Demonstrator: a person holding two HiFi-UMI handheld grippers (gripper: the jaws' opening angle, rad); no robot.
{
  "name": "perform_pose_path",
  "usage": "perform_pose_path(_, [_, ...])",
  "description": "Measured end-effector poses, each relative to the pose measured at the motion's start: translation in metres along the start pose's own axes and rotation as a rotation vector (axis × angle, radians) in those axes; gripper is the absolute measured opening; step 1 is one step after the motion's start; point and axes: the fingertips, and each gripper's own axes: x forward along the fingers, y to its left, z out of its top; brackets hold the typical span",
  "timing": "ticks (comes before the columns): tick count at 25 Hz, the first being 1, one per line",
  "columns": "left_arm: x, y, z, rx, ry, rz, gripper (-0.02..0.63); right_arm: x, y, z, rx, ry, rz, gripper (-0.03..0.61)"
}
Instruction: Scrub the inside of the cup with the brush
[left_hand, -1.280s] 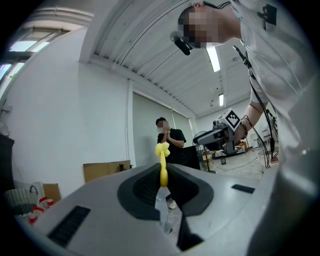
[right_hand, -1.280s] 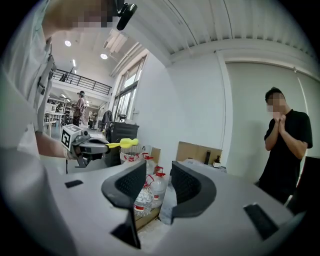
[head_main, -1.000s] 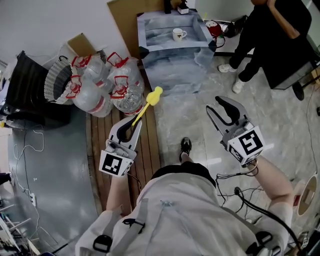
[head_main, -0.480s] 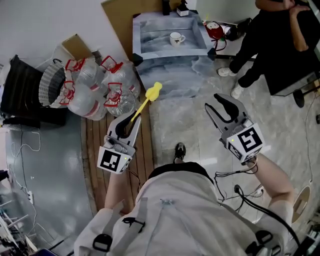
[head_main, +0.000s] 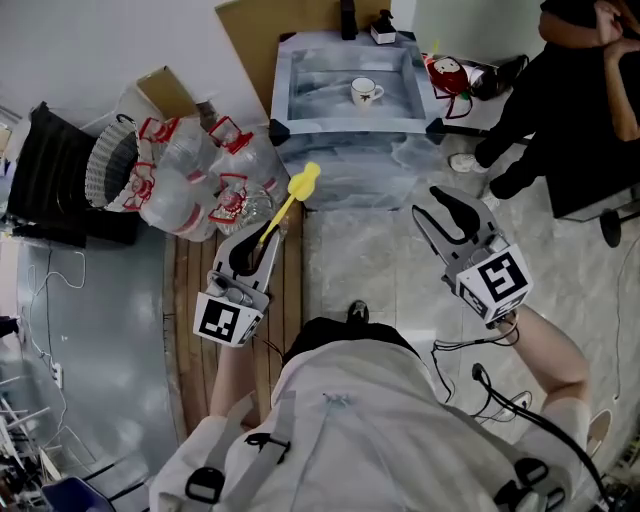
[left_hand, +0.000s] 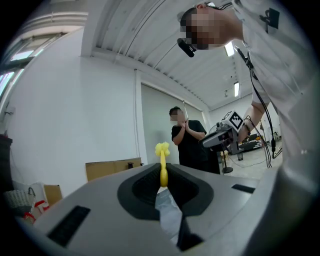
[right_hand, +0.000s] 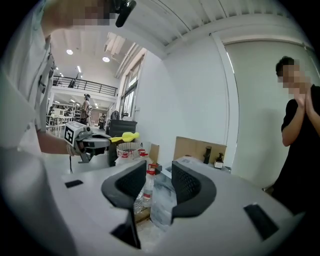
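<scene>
A white cup stands in the grey sink basin far ahead, out of reach of both grippers. My left gripper is shut on the handle of a yellow brush, whose head points up and forward toward the sink. In the left gripper view the yellow brush sticks out from between the closed jaws. My right gripper is held at the right, its jaws apart with nothing between them. The right gripper view shows its two black fingers with a clear gap.
Several large clear water bottles with red handles lie at the left, beside a white mesh basket and a black case. A cardboard sheet leans behind the sink. A person in black stands at the right. Cables trail on the floor.
The view has shifted closer to the sink, and both grippers have moved slightly forward. The brush stays in the left gripper; the right jaws keep the same gap.
</scene>
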Motion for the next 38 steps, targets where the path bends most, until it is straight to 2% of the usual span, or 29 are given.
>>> perform_pose_path(7, [0.018, 0.01, 0.0, 0.013, -0.004, 0.04, 0.038, 0.016, -0.017, -0.008, -0.001, 0.013, 0.042, 0.164])
perform_pose_path(12, [0.021, 0.015, -0.004, 0.007, -0.004, 0.044, 0.038, 0.024, -0.023, -0.009, 0.004, 0.019, 0.041, 0.166])
perform_pose_path(21, [0.048, 0.038, -0.021, -0.01, -0.011, 0.022, 0.038, 0.04, -0.047, -0.013, 0.008, 0.031, -0.011, 0.166])
perform_pose_path(32, [0.11, 0.11, -0.04, -0.028, -0.003, -0.037, 0.038, 0.106, -0.093, 0.0, 0.025, 0.044, -0.05, 0.166])
perform_pose_path(38, [0.157, 0.152, -0.054, -0.035, 0.012, -0.102, 0.038, 0.153, -0.118, 0.005, 0.05, 0.071, -0.073, 0.166])
